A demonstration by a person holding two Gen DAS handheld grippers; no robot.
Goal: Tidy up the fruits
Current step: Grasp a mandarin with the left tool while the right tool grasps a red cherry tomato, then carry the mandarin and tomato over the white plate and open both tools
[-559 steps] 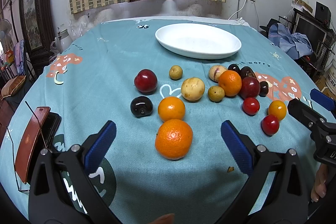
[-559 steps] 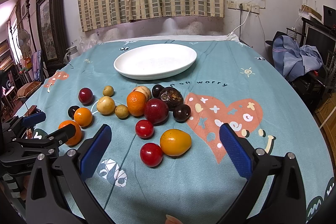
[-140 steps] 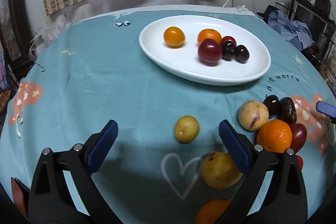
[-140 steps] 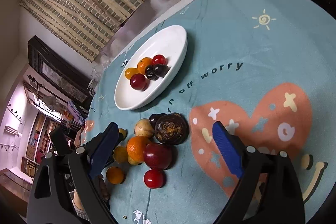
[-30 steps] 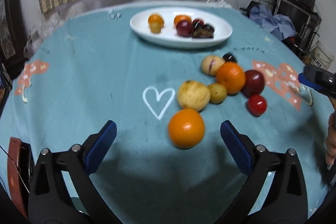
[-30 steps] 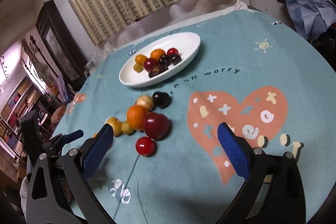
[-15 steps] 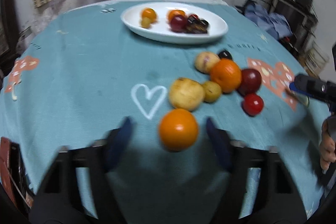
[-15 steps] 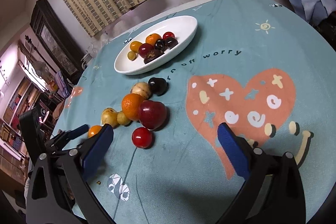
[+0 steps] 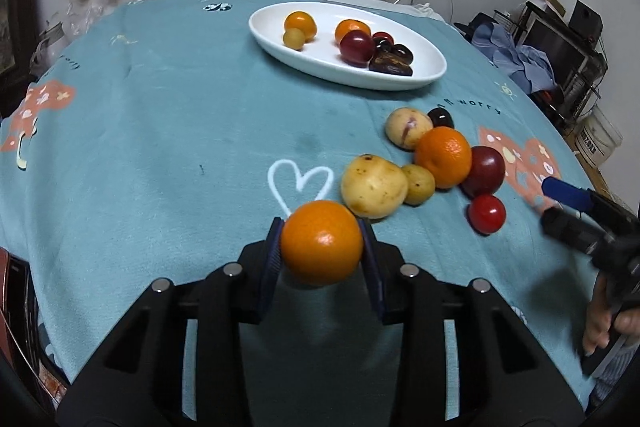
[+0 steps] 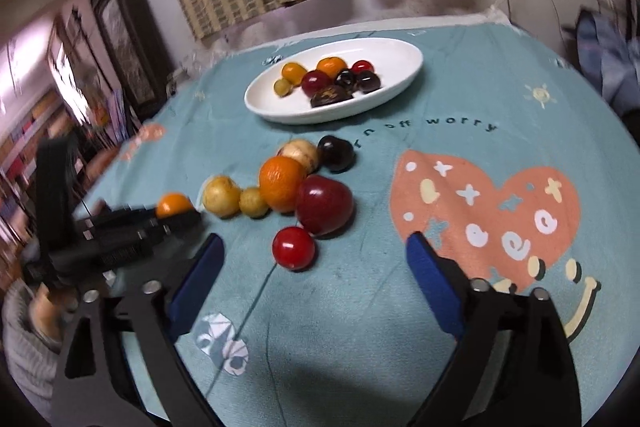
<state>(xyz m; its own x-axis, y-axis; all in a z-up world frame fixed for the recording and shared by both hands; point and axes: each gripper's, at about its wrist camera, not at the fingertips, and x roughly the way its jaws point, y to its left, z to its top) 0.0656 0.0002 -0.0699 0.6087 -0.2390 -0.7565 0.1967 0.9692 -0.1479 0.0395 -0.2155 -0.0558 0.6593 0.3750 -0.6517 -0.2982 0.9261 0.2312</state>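
Left gripper [image 9: 322, 253], nearest the camera: jaws closed to a narrow gap on an orange [image 9: 321, 242], one blue pad [image 9: 272, 254] pressed on each flank at about the fruit's widest girth. The orange sits near the table's near edge, at the tip of a white heart printed on the teal tablecloth [image 9: 160, 131]; whether it is lifted clear of the cloth cannot be told. Judged by its look, it is firm, round, moderately heavy and pebble-skinned, so pads set on the widest part should hold without slipping; hard squeezing would bruise it.

Right gripper [image 10: 314, 275]: jaws wide and holding nothing; they have just been closing somewhat. A small red fruit [image 10: 293, 248] lies between and slightly beyond the pad tips, untouched. Smooth, glossy and probably soft, it would call for a light, centred pinch.

Middle of the table: a loose cluster, touching one another — a large yellow fruit [image 9: 374, 186], a small yellow fruit [image 9: 418, 184], a second orange [image 9: 443, 157], a dark red plum [image 9: 485, 171], a pale round fruit [image 9: 408, 128] and a black fruit [image 9: 440, 117].

Toward the far edge: a white oval plate [image 9: 428, 67] already carrying several fruits, the likely destination.
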